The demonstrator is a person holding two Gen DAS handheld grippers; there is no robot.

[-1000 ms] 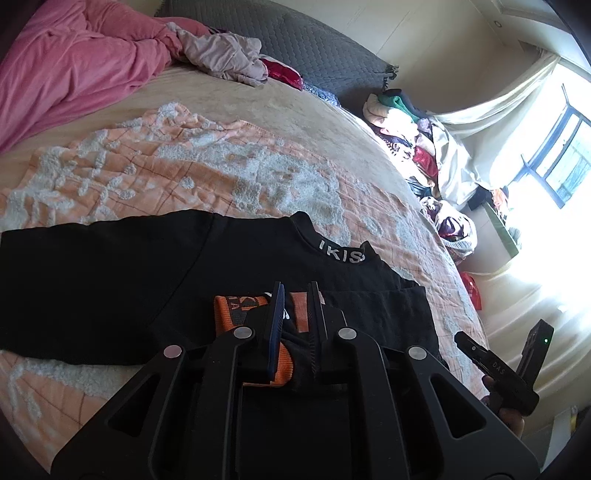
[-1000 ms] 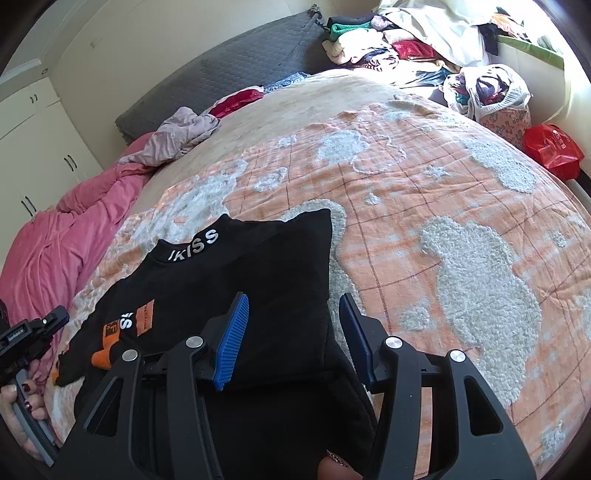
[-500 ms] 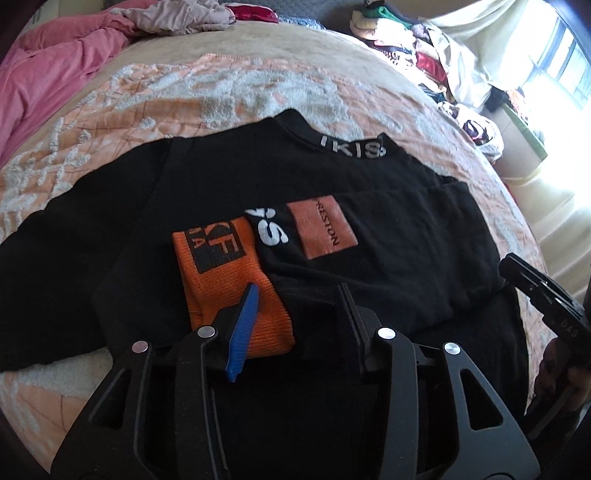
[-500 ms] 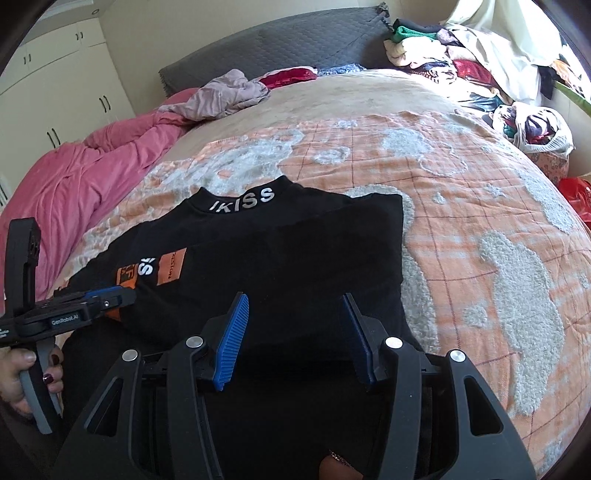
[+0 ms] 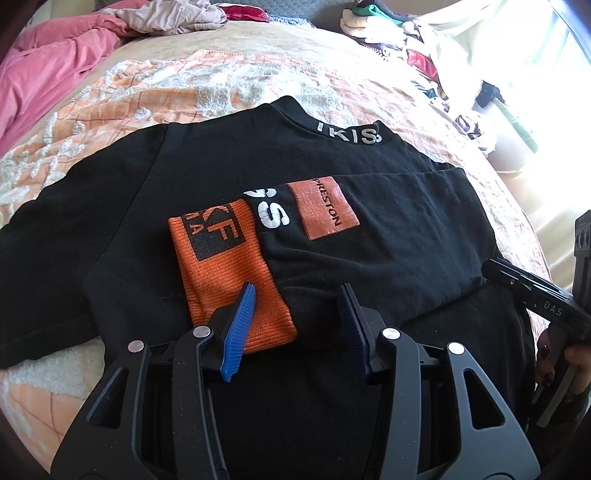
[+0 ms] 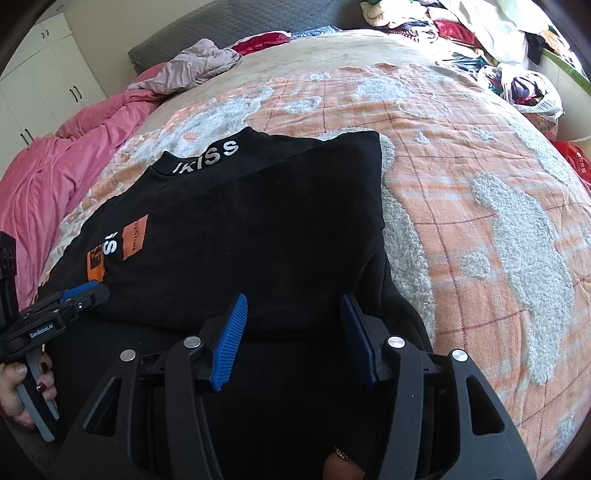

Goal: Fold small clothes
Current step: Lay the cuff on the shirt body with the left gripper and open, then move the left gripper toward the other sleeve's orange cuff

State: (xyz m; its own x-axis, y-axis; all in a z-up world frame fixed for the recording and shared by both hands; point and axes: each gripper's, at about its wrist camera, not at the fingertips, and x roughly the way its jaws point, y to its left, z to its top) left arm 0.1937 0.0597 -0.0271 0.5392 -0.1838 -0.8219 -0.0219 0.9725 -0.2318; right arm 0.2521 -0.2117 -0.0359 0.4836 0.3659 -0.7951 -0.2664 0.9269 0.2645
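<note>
Black top [image 5: 207,192]: lies flat on the bed, collar away from the person, white letters on the collar band; one sleeve is folded across the chest.
Orange cuff [image 5: 225,273]: the end of that folded sleeve, resting on the black front, with a dark square print on it and an orange patch beside it.
Left hand-held gripper [image 5: 295,321]: hangs just over the sleeve end with its jaws part open; they have just been opening, and the pads press on nothing. The left blue pad [image 5: 240,328] shows over the cuff's near edge; whether it touches the cloth I cannot tell.
Right hand-held gripper [image 6: 291,332]: over the near right part of the top, jaws about half apart and just opened a little wider; black cloth lies beneath the gap, not pinched.
Bed [image 6: 480,192]: covered by a peach quilt with fluffy white patches; the top sits on its near left part.
Pink duvet [image 6: 66,166]: bunched along the bed's left side.
Clothes heap [image 6: 461,33]: piled well apart, at the far right corner.
</note>
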